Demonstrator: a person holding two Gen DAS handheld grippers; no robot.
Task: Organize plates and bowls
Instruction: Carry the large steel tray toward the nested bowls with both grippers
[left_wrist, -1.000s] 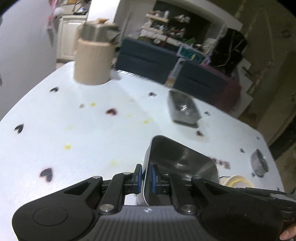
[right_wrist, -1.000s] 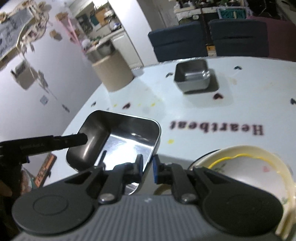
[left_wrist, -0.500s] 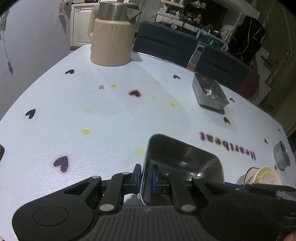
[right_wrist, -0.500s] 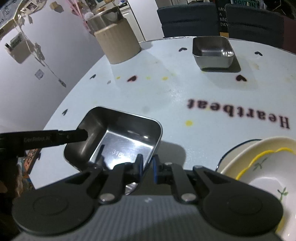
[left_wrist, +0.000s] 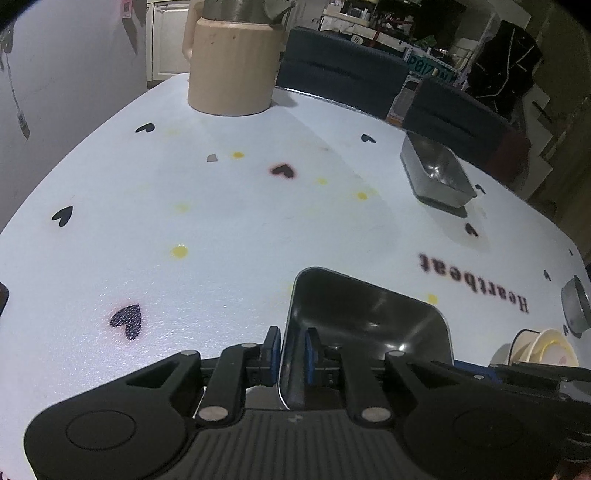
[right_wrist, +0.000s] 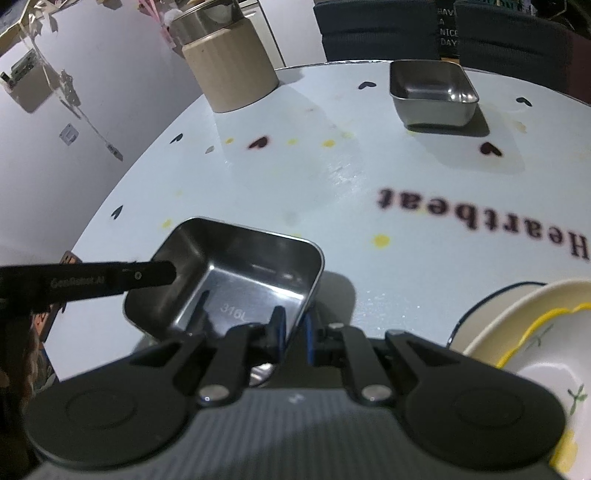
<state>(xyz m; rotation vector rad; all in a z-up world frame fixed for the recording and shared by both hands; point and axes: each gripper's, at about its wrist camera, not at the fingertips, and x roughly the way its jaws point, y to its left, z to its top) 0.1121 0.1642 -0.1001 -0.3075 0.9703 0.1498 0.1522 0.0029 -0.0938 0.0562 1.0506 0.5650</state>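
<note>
Both grippers hold the same rectangular steel tray (right_wrist: 236, 280), which sits at the near edge of the white surface (left_wrist: 221, 221). The left gripper (left_wrist: 291, 354) has its jaws clamped on the tray's left wall, one blue pad inside and one outside. The right gripper (right_wrist: 293, 332) has its jaws clamped on the tray's right wall in the same way. In the right wrist view the left gripper's black finger reaches in from the left and lies over the tray's left rim; the tray floor shows a stamped mark.

A second, smaller steel tray (right_wrist: 432, 94) stands far across the surface, well apart from the held one, just in front of dark blue chairs (left_wrist: 343, 81). A beige ribbed jug (left_wrist: 232, 62) stands at the far left. To the near right, a cream bowl with a yellow rim (right_wrist: 532, 343) rests just beside the right gripper. A small round metal dish (left_wrist: 574, 304) sits at the right edge. Black hearts and the printed word "Heartbeat" (right_wrist: 480, 225) mark the surface.
</note>
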